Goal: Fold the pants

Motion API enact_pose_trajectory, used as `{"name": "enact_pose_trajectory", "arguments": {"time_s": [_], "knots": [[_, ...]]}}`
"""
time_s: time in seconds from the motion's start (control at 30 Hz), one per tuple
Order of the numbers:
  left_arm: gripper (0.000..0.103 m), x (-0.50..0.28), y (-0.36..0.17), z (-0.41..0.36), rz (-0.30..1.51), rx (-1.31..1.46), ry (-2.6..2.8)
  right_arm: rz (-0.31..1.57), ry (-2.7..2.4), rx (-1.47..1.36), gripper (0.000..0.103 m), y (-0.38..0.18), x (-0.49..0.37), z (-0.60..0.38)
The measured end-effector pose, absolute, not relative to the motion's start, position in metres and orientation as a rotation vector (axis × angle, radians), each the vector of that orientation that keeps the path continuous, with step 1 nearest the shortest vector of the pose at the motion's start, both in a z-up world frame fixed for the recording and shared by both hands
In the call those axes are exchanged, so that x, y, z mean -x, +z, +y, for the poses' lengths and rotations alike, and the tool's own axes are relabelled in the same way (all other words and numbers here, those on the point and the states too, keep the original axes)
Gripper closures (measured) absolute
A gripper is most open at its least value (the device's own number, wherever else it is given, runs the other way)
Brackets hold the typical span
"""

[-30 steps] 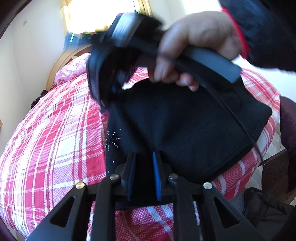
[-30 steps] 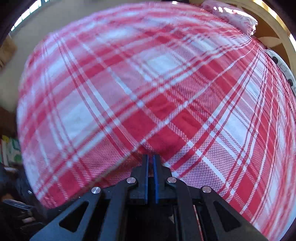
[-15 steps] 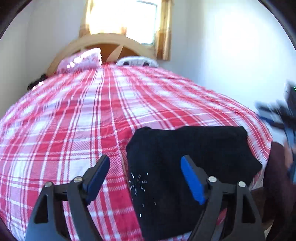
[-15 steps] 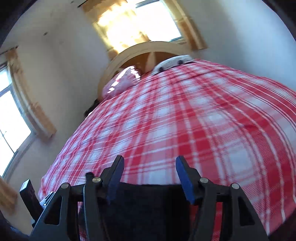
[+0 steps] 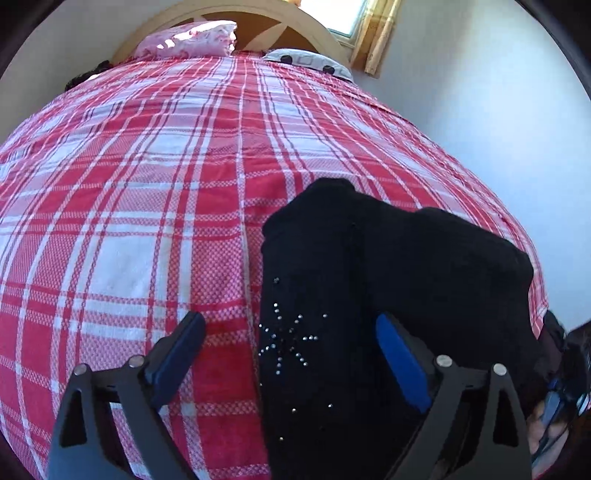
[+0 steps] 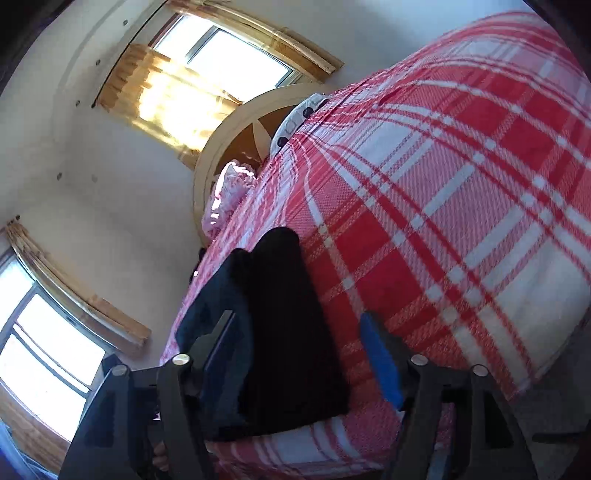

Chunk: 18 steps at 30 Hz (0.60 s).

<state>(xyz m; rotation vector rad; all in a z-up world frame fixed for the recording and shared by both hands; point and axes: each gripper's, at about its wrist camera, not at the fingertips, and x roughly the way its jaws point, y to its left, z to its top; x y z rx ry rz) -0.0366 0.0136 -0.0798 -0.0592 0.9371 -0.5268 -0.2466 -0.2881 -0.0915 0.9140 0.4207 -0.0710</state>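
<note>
You are hovering both freshly opened, empty grippers at the near end of the folded black pants, left gripper closer than right gripper, long axis running toward the headboard.

You are in a home bedroom. The bed fills the view under a red and white plaid cover. At its head stands an arched wooden headboard with a pink pillow against it. Behind the headboard, a window with golden curtains breaks the plain wall.
</note>
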Motion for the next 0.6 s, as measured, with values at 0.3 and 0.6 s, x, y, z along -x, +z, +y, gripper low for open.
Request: {"name": "enact_pose_trajectory", "arguments": {"time_s": [0.3,0.6], "knots": [[0.007,0.037,-0.082,0.011,0.958,0.065,-0.52,0.505,-0.032,-0.838,0.03,-0.092,0.239,-0.237],[0.006,0.037,-0.081,0.006,0.981,0.04,-0.479,0.514,-0.235,-0.737,0.029,-0.082,0.223,-0.249]]}}
